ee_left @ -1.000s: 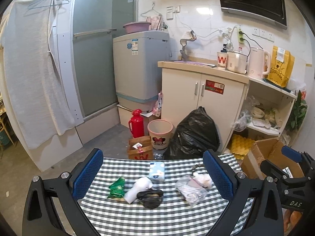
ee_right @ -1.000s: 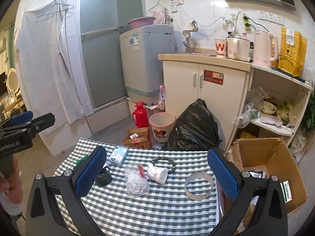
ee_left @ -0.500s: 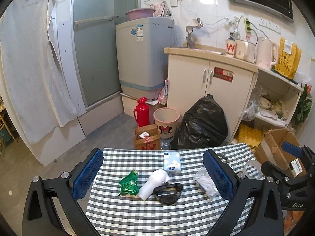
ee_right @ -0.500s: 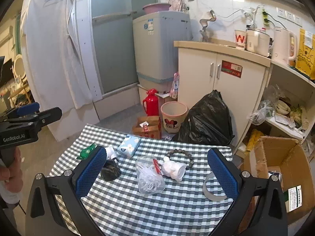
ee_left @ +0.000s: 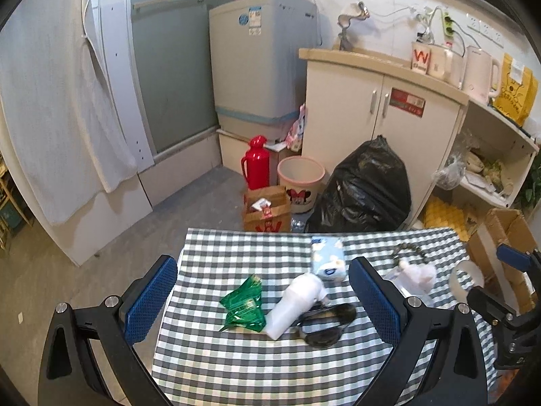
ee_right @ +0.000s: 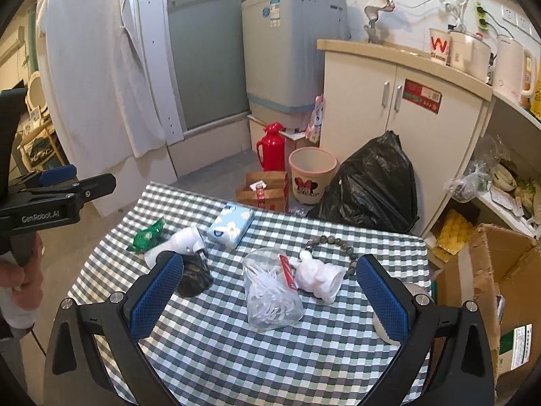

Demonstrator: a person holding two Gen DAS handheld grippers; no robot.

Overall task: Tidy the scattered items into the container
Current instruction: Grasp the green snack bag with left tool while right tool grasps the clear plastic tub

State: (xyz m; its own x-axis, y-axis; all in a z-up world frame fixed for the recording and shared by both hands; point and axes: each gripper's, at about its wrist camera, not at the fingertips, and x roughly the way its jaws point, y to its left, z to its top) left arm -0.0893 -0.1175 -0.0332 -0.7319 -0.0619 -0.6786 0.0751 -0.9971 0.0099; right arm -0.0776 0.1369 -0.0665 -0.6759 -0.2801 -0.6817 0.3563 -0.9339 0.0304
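Note:
A checked tablecloth (ee_left: 236, 365) carries the scattered items. In the left wrist view a green packet (ee_left: 245, 306), a white bottle (ee_left: 297, 299) and a black pouch (ee_left: 326, 321) lie between the fingers of my open left gripper (ee_left: 263, 299), which hovers short of them. In the right wrist view my open right gripper (ee_right: 269, 297) frames a clear plastic bag (ee_right: 270, 291) and a white figurine (ee_right: 318, 279). A bead bracelet (ee_right: 334, 245) and a tissue pack (ee_right: 231, 225) lie farther back. A tape roll (ee_right: 382, 328) is half hidden behind the right finger. An open cardboard box (ee_right: 500, 287) stands on the floor to the right.
Beyond the table's far edge are a brown paper bag (ee_left: 267, 211), a pink bin (ee_left: 301, 182), a red flask (ee_left: 255, 162) and a black rubbish bag (ee_left: 365, 189). A cabinet (ee_left: 389, 108) and a washing machine (ee_left: 260, 67) stand behind. A hand (ee_right: 20, 270) holds the left gripper.
Both views have swung left and drawn nearer the table, so the items sit farther right and larger. Both grippers stay open; nothing has been picked up.

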